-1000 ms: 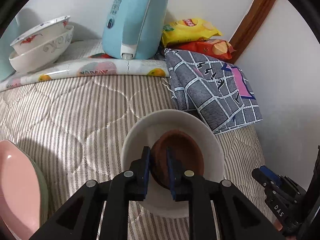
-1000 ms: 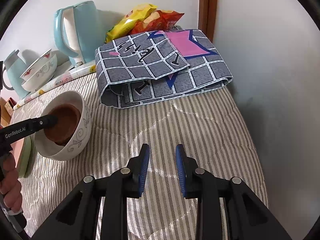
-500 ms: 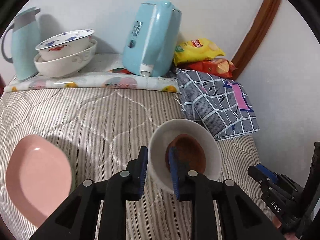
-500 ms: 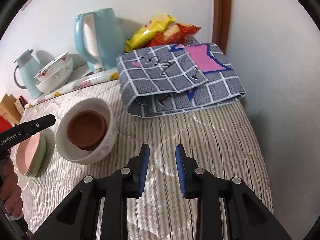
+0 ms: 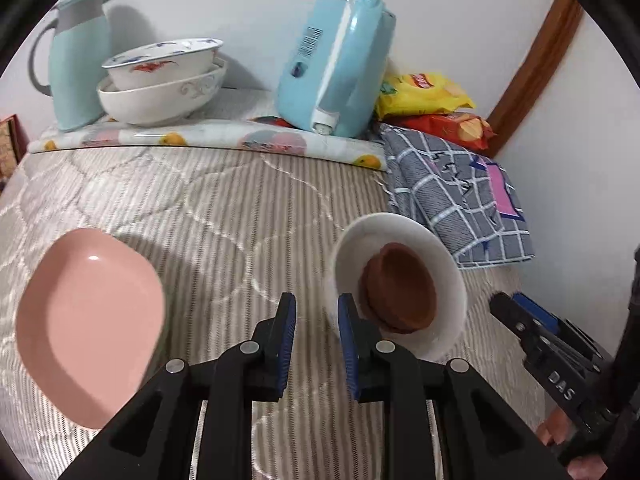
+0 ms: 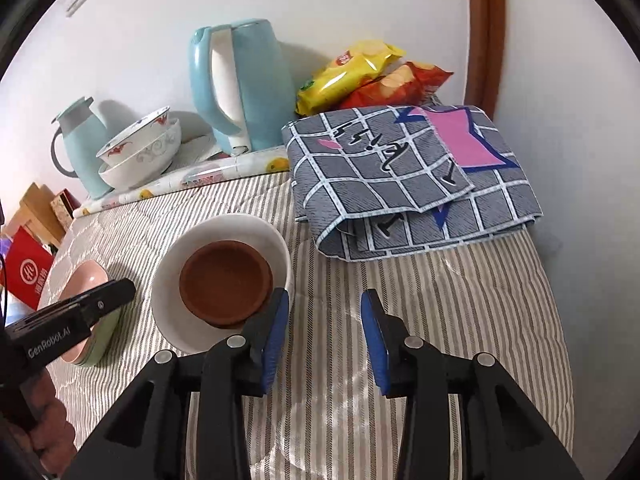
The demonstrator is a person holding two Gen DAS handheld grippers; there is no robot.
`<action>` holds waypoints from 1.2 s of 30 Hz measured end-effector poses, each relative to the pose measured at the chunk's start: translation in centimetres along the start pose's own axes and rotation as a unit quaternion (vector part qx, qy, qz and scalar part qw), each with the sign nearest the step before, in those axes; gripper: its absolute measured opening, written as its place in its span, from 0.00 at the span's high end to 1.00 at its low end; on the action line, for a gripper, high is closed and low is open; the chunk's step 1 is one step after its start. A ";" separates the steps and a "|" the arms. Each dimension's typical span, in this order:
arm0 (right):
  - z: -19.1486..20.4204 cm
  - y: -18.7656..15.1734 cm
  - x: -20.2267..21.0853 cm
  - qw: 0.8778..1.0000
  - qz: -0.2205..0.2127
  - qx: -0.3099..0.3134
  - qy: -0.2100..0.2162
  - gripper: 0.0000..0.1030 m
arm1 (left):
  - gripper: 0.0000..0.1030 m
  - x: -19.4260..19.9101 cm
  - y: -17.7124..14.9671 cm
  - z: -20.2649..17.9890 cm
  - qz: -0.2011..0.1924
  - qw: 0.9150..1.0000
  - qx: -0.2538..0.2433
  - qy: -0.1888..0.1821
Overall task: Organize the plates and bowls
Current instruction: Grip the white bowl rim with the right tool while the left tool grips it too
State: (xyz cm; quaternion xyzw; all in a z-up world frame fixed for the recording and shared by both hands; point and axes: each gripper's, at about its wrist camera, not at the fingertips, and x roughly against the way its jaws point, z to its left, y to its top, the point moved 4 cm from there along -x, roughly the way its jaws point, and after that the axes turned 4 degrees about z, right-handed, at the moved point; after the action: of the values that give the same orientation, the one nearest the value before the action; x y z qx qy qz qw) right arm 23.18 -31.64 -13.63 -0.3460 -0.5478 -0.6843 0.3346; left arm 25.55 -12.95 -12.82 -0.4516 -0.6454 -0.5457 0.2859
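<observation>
A small brown clay-coloured bowl point(image 6: 226, 282) sits nested inside a larger white ceramic bowl point(image 6: 276, 248), and the pair rests on a grey-and-white striped quilted bedcover point(image 6: 460, 300); a pink shallow plastic plate point(image 5: 90, 312) lies on a green one to their left; farther back, a fruit-printed mat point(image 5: 208, 140) carries two stacked white patterned bowls point(image 5: 160, 88), a pale blue thermos jug point(image 5: 78, 60) and a light blue electric kettle point(image 5: 332, 68), all against a white wall, with yellow and red crisp bags point(image 6: 368, 76) and a folded grey checked cloth point(image 6: 408, 176) toward the wooden door frame. The left gripper point(image 5: 316, 344) is parted and empty, with the white bowl just beside its right finger, outside the gap; the right gripper point(image 6: 324, 340) is spread wide, holding nothing, the white bowl's rim near its left finger.
</observation>
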 end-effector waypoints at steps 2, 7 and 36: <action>0.2 0.4 -0.4 1.000 0.004 0.002 0.007 0.64 | 0.80 -0.2 0.2 -0.4 -0.001 1.000 -0.008 0.000; 0.6 0.9 -1.4 1.000 0.016 0.005 0.012 0.64 | 0.80 -1.1 0.5 -1.2 0.012 1.000 -0.025 0.002; 2.5 1.4 -7.4 0.996 0.080 0.035 -0.005 0.80 | 0.83 -7.1 0.9 -1.1 0.055 0.998 -0.020 -0.016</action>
State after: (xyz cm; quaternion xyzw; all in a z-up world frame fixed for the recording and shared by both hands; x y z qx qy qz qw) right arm 28.56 -28.81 -18.73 -0.3800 -0.5438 -0.6339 0.3976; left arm 29.24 -15.94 -18.29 -0.5007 -0.6131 -0.5348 0.2957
